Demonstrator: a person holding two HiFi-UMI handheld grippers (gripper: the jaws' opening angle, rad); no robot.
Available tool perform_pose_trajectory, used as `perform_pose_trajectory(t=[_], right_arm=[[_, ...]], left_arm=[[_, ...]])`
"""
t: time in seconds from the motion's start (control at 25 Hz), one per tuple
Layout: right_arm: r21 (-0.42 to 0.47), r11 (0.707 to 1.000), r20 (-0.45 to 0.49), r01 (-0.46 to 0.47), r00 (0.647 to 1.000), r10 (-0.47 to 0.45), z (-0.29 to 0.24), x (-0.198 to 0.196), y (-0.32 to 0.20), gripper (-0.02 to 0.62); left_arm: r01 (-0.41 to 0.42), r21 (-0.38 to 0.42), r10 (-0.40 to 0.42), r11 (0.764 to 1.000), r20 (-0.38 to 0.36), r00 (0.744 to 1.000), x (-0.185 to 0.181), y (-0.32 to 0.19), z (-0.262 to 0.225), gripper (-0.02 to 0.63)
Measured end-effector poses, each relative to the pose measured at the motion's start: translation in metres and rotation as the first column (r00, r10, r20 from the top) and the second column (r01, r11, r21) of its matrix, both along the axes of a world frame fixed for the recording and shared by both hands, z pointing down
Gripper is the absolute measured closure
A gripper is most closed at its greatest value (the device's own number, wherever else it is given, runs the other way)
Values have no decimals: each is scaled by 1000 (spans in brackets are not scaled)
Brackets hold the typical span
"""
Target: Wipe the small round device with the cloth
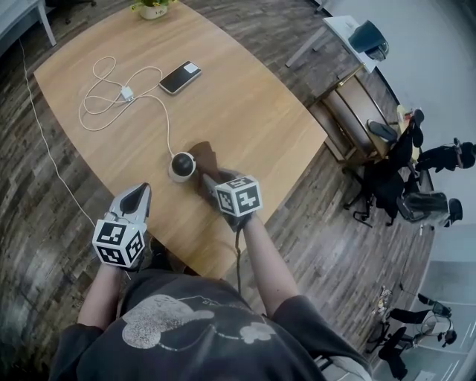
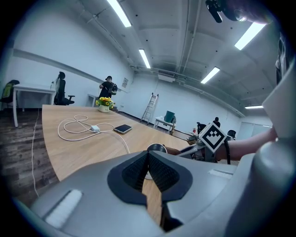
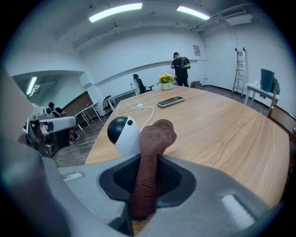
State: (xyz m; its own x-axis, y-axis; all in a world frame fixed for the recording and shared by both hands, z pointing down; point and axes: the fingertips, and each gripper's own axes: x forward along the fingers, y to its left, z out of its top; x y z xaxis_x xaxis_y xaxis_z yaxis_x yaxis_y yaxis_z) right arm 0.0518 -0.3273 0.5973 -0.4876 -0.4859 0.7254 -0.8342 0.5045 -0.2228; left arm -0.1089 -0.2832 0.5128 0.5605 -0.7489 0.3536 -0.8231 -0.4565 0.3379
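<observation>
The small round device (image 1: pixel 181 165), white with a black dome, stands on the wooden table (image 1: pixel 245 111) near its front edge. A brown cloth (image 1: pixel 205 165) lies bunched just right of it, and my right gripper (image 1: pixel 211 178) is shut on that cloth. In the right gripper view the cloth (image 3: pixel 151 152) sticks up between the jaws, with the device (image 3: pixel 122 133) close behind it to the left. My left gripper (image 1: pixel 140 191) hovers left of the device, shut with nothing in it. The left gripper view shows the device (image 2: pixel 156 148) just beyond the closed jaws (image 2: pixel 148 170).
A phone (image 1: pixel 179 77) and a coiled white cable with a charger (image 1: pixel 125 93) lie farther back on the table; the cable runs to the device. A flower pot (image 1: pixel 154 9) stands at the far end. Chairs (image 1: pixel 387 186) and people are at the right, beyond the table.
</observation>
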Motion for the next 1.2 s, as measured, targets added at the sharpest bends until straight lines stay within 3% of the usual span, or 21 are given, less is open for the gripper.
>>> perform_pose_trajectory(t=[0.32,0.44,0.6,1.2], right_arm=[[116,983,151,-142,981,123,-95,-24,-7,522],[114,974,196,-198,965,173,-109,-44,-8,522],[82,963,188,-258,952,240,-98,-63,-5,522],[-52,936,195,-348,916,351,-41,-118,9,522]], left_arm=[[-15,7,16,1000,-10,1000,1,-2,0,588],[-16,8,16,1000,-10,1000,-1,-2,1,587],[-8,8,8,1000,-4,1000,-8,3,0,586],[34,-27,-33,999,40,999,-64,26,10,586]])
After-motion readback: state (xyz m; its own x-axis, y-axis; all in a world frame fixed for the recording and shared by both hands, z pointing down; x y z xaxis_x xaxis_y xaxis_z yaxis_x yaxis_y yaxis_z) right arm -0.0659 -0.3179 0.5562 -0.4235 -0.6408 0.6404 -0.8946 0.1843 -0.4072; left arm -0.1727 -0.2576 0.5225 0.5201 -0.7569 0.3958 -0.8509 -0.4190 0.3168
